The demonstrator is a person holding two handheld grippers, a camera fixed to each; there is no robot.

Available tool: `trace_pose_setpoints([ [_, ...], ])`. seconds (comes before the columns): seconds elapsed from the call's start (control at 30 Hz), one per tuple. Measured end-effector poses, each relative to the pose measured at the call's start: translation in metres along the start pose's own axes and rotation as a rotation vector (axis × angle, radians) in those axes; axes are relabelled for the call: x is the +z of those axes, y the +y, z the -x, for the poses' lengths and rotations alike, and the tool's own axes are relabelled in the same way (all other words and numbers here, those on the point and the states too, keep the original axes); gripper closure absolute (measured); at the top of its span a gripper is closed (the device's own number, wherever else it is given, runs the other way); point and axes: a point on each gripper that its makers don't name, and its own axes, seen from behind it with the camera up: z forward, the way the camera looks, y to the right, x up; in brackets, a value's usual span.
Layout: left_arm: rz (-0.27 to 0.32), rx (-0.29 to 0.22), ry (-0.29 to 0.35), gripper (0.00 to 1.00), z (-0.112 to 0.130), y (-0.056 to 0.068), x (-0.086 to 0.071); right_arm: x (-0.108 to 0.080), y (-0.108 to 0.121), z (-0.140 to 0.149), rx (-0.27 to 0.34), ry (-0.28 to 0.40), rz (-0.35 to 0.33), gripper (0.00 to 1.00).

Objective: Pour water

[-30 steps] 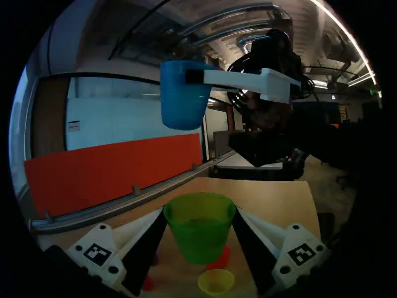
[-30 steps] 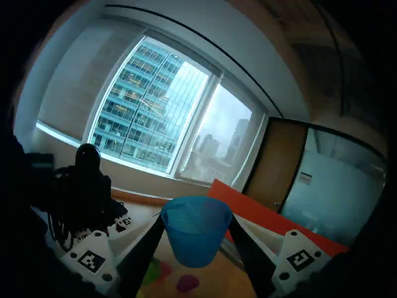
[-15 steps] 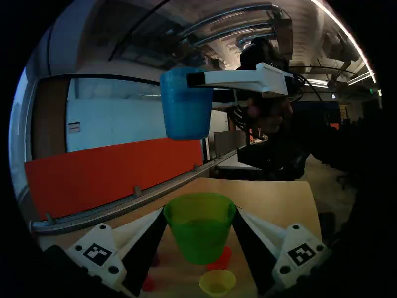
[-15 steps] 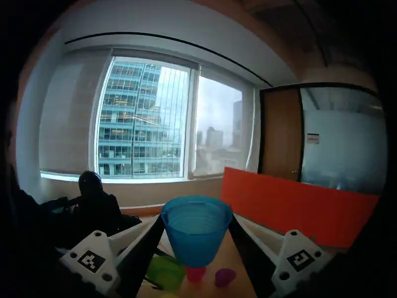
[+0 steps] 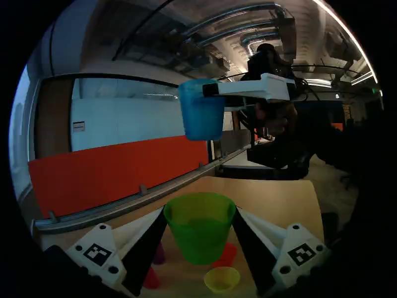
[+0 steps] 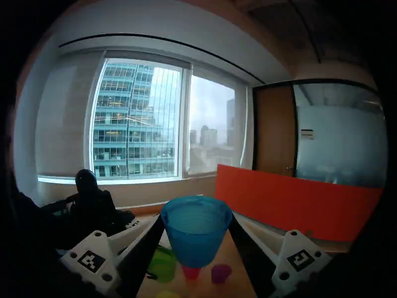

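Observation:
In the left gripper view my left gripper [image 5: 199,229] is shut on a green cup [image 5: 199,226], held upright low at centre with liquid inside. Higher up, the right gripper [image 5: 204,102] holds a blue cup [image 5: 201,110] upright, with a hand [image 5: 270,116] behind it. In the right gripper view the right gripper [image 6: 196,233] is shut on the blue cup [image 6: 196,236], upright and level. Below and left of it the green cup [image 6: 163,263] shows beside the dark shape of the left gripper [image 6: 94,208].
A light wooden table [image 5: 268,191] lies below. On it stand a small yellow cup [image 5: 222,279], red cups [image 5: 227,254] and a purple cup [image 6: 221,273]. An orange partition [image 5: 114,171] runs along the table's far edge. Large windows [image 6: 139,129] fill the wall.
The blue cup has swung from tilted back to upright and moved right and farther from the green cup. The green cup has stayed still in my left gripper.

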Motion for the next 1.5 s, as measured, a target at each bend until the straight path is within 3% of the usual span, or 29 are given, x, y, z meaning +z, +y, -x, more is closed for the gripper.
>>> trace_pose_setpoints([
  [0.3, -0.038, -0.004, -0.013, 0.12, 0.004, -0.013, -0.011, -0.02, 0.024, 0.01, 0.019, -0.01, 0.054, 0.08],
  [0.7, -0.072, -0.005, -0.02, 0.12, 0.006, -0.023, -0.025, -0.054, 0.052, 0.026, 0.002, -0.043, 0.141, 0.08],
  [1.13, -0.076, 0.002, -0.059, 0.12, 0.015, -0.021, -0.034, -0.075, 0.062, 0.044, 0.013, -0.059, 0.171, 0.08],
  [1.5, -0.083, 0.006, -0.129, 0.12, 0.042, -0.021, -0.045, -0.091, 0.065, 0.079, 0.0, -0.101, 0.187, 0.08],
])
